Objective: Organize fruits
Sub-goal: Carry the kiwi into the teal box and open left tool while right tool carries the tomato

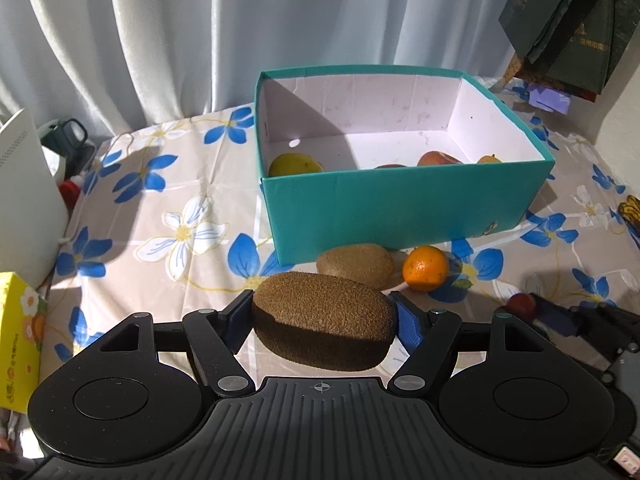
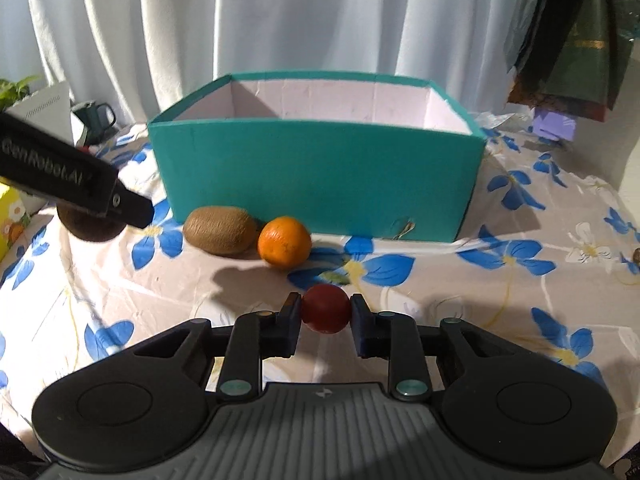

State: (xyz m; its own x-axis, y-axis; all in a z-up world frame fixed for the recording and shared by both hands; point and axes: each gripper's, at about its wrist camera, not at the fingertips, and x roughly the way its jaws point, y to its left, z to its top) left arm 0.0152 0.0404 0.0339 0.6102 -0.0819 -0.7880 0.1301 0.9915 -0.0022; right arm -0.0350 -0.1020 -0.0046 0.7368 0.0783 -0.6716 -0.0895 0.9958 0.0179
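The teal box (image 1: 400, 204) sits on the flowery cloth (image 1: 168, 184) and already has some fruit inside: a yellow one (image 1: 294, 163) and a few more by the front wall. Four fruits are not in yet. The left gripper (image 1: 322, 314) has its jaws closed around a big kiwi (image 1: 324, 320). Another kiwi (image 2: 220, 230) and an orange (image 2: 285, 242) lie just in front of the box. The right gripper (image 2: 326, 310) squeezes a small red fruit (image 2: 326, 308).
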